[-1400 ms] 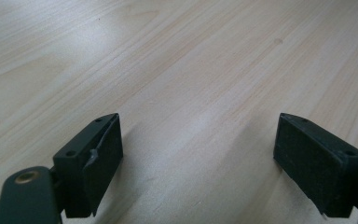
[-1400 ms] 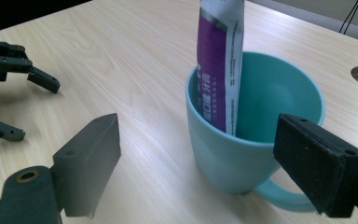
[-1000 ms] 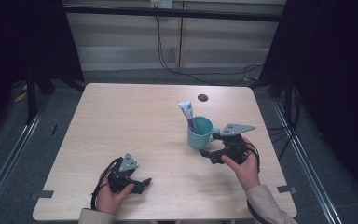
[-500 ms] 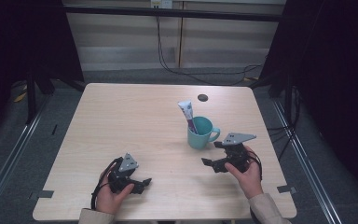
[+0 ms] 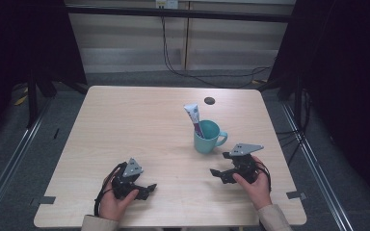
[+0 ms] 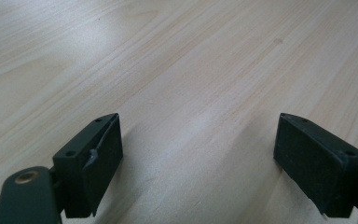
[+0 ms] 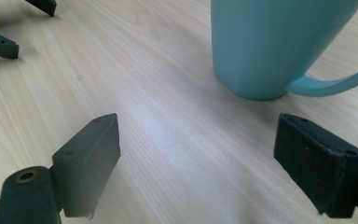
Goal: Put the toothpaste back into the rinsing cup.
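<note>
A toothpaste tube (image 5: 192,117) stands inside a teal mug (image 5: 207,137) on the table (image 5: 125,120), so the placing looks done. Both the left gripper (image 5: 147,188) and right gripper (image 5: 220,164) rest nearby, jaws wide apart and empty.

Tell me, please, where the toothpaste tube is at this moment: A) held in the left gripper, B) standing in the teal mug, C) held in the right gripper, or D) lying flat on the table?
B: the toothpaste tube stands tilted inside the teal mug, while the right gripper is open and empty beside it.
</note>
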`<act>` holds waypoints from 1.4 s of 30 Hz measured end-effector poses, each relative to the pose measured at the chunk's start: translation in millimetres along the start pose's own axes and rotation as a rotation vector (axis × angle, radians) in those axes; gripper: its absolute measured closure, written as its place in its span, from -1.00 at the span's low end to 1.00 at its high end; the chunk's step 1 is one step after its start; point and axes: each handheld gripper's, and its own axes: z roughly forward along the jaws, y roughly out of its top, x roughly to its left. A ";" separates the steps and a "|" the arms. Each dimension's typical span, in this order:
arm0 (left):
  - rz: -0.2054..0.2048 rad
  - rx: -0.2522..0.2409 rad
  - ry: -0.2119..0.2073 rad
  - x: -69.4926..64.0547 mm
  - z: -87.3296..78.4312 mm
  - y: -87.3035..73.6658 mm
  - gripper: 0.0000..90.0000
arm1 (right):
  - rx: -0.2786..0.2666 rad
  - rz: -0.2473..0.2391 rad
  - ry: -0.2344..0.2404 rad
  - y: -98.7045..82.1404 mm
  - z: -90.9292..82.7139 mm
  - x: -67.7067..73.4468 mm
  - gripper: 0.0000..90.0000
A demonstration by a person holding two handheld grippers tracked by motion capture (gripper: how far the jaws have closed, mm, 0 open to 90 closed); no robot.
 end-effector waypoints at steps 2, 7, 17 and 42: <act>-0.003 -0.001 -0.001 -0.2 0.1 -0.1 -0.66 | 0.003 -0.002 -0.004 -3.1 1.3 -0.2 -0.69; -0.003 -0.001 -0.001 -0.2 0.1 -0.1 -0.66 | 0.024 -0.011 -0.025 -11.0 5.1 -0.2 -0.69; 0.000 0.000 0.001 0.0 0.0 0.0 -0.66 | 0.061 -0.066 -0.038 -16.4 13.7 6.6 -0.69; 0.000 -0.001 -0.002 0.1 0.0 -0.1 -0.66 | 0.091 -0.048 -0.033 -22.2 17.2 7.4 -0.70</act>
